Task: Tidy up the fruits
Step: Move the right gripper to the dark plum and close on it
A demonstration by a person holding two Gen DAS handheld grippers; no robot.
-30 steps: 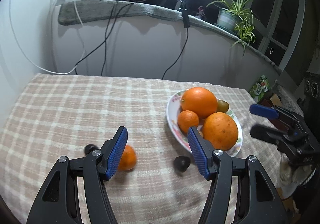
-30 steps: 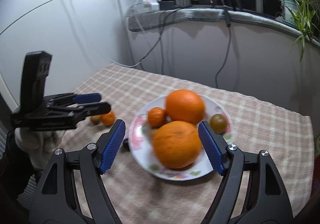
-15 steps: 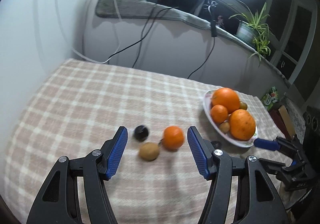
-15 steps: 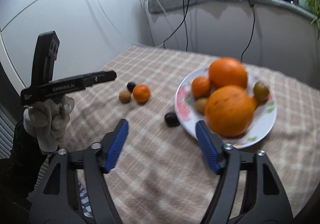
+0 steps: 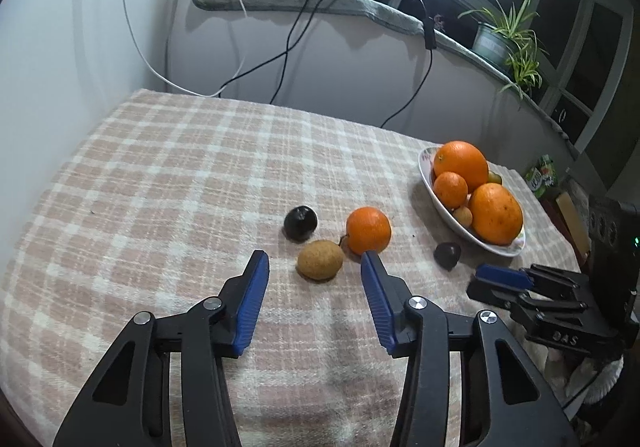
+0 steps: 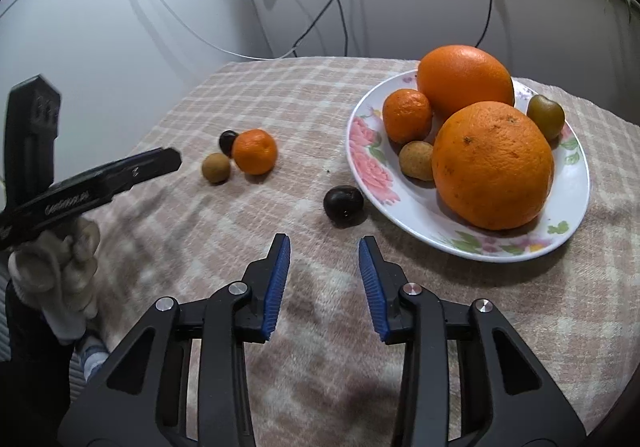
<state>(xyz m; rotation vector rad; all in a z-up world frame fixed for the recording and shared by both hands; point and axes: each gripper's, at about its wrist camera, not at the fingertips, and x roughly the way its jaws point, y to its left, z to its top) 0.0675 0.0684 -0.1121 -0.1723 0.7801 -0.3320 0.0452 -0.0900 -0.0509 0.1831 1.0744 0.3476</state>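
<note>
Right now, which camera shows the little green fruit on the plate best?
The right wrist view. There the green fruit sits in plain sight at the plate's far rim, beside the big oranges. In the left wrist view only a sliver of it peeks out behind the oranges, too small to tell its shape.

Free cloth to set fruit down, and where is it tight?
Bare checked cloth runs from the three loose fruits to the wall. Also open below the plate toward the near edge. Tight: plate is heaped; dark fruit sits close to its rim.
</note>
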